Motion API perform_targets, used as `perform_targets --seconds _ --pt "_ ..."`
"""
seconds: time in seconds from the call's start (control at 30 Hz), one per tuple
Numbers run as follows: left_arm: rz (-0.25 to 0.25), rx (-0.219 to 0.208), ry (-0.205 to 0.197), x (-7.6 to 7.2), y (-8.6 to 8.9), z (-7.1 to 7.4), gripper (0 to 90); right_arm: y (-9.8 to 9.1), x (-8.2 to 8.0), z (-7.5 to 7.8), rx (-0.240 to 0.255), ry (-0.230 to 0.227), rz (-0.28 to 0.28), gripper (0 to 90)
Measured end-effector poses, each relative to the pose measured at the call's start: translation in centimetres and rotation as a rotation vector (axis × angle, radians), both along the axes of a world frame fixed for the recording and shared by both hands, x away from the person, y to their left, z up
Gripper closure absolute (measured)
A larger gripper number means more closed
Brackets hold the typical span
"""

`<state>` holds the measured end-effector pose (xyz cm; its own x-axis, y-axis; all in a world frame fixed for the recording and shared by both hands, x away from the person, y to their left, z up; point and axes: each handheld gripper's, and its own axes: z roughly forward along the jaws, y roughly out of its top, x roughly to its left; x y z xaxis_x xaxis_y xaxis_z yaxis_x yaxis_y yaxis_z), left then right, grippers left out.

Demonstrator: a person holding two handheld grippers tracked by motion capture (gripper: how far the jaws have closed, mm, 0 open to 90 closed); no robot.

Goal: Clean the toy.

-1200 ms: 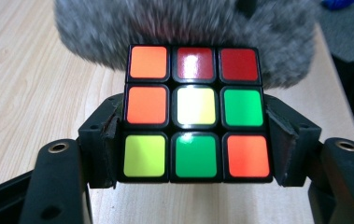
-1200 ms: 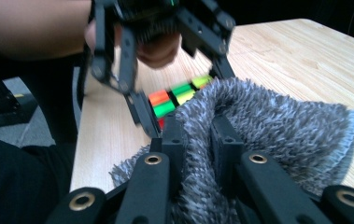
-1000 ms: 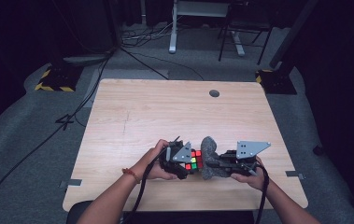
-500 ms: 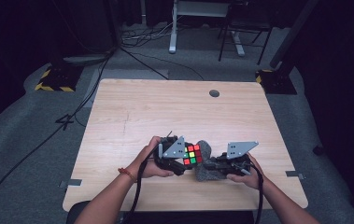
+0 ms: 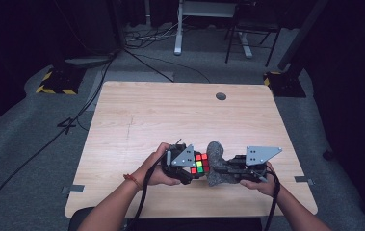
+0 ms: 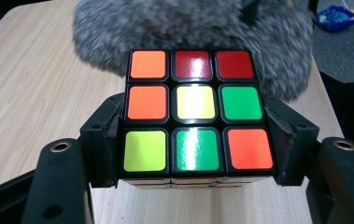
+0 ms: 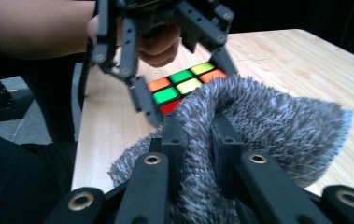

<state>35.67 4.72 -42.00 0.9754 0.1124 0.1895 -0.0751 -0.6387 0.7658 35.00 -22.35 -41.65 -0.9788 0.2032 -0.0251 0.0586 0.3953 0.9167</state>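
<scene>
Grey fuzzy cloth (image 7: 277, 126) pinched in right claw (image 7: 198, 140); left claw (image 6: 195, 140) clamps cube (image 6: 195, 109).

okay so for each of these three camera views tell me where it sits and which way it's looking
High view: above the person's side, facing forward and down on the table; both forearms enter from below.
Left gripper view: on the left gripper, looking along its jaws clamping the puzzle cube.
Right gripper view: on the right gripper, looking along its jaws pinching the grey fuzzy cloth; a hand shows beyond.
All three share cube and cloth.

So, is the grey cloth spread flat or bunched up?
Bunched up. The grey cloth is gathered into a fuzzy lump, pinched between the jaws of the right gripper, beside the puzzle cube.
</scene>
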Motion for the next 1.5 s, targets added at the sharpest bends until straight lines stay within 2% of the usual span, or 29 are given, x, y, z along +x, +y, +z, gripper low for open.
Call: perform_targets --seconds 0.13,0.2,0.3,0.37,0.43,0.47,0.5,0.63,0.67,0.77,0.8,0.9,1.0,1.07,1.17,1.27,1.37,1.43,1.5 --pt "-0.035 0.019 -0.005 -0.7 -0.5 -0.1 33.5 -0.3 0.5 -0.1 0.008 0.003 -0.047 79.4" --pt "-0.044 0.011 -0.003 -0.9 -0.6 0.0 33.5 -0.4 0.7 -0.4 0.000 0.006 -0.056 79.4" --pt "-0.055 -0.043 0.008 -0.9 -0.2 0.7 33.5 -0.3 1.2 -1.0 -0.035 0.025 -0.078 79.4" --pt "-0.046 -0.079 0.005 -0.8 0.2 1.2 33.5 -0.2 1.5 -1.6 -0.066 0.049 -0.073 79.4" --pt "-0.033 -0.124 0.016 -0.6 0.6 1.4 33.5 0.0 1.7 -2.1 -0.114 0.045 -0.062 79.4" --pt "-0.030 -0.140 0.029 -0.5 0.8 1.5 33.5 0.0 1.8 -2.2 -0.111 0.052 -0.054 79.3" --pt "-0.026 -0.133 0.024 -0.4 0.8 1.4 33.4 0.0 1.8 -2.2 -0.096 0.059 -0.044 79.3" --pt "-0.018 -0.080 -0.011 -0.4 0.5 0.9 33.3 0.0 1.4 -1.7 -0.091 0.025 -0.050 79.3" --pt "-0.014 -0.067 -0.016 -0.3 0.4 0.8 33.3 -0.2 1.4 -1.6 -0.073 0.027 -0.049 79.3" --pt "-0.009 -0.050 -0.003 -0.2 0.3 0.4 33.3 -0.7 1.5 -1.3 -0.013 0.054 -0.032 79.3" --pt "-0.011 -0.047 0.002 -0.2 0.1 0.3 33.3 -0.6 1.4 -1.3 -0.004 0.052 -0.025 79.3" --pt "-0.021 -0.003 -0.006 -0.4 -0.5 -0.3 33.3 -0.3 0.8 -0.9 0.012 0.034 -0.001 79.3" --pt "-0.033 0.000 0.003 -0.5 -0.7 -0.4 33.3 -0.5 0.6 -0.4 0.038 0.020 -0.012 79.3" --pt "-0.045 0.008 0.003 -0.7 -0.9 -0.4 33.4 -0.8 0.8 -0.2 0.052 0.012 -0.056 79.2" --pt "-0.059 0.008 -0.005 -1.1 -1.2 -0.3 33.3 -0.7 1.0 -0.4 0.007 0.005 -0.096 79.2" --pt "-0.047 0.003 -0.012 -0.9 -1.0 -0.2 33.3 -0.5 1.3 -1.1 -0.041 0.020 -0.091 79.2" --pt "-0.025 -0.013 -0.006 -0.6 -0.7 -0.2 33.3 -0.6 1.4 -1.1 -0.013 0.036 -0.064 79.3" --pt "-0.020 -0.029 0.017 -0.3 -0.6 -0.3 33.2 -0.6 1.2 -0.9 0.018 0.045 -0.044 79.3" --pt "-0.016 -0.032 0.028 -0.2 -0.6 -0.5 33.2 -0.3 0.9 -0.8 0.027 0.032 -0.039 79.2"
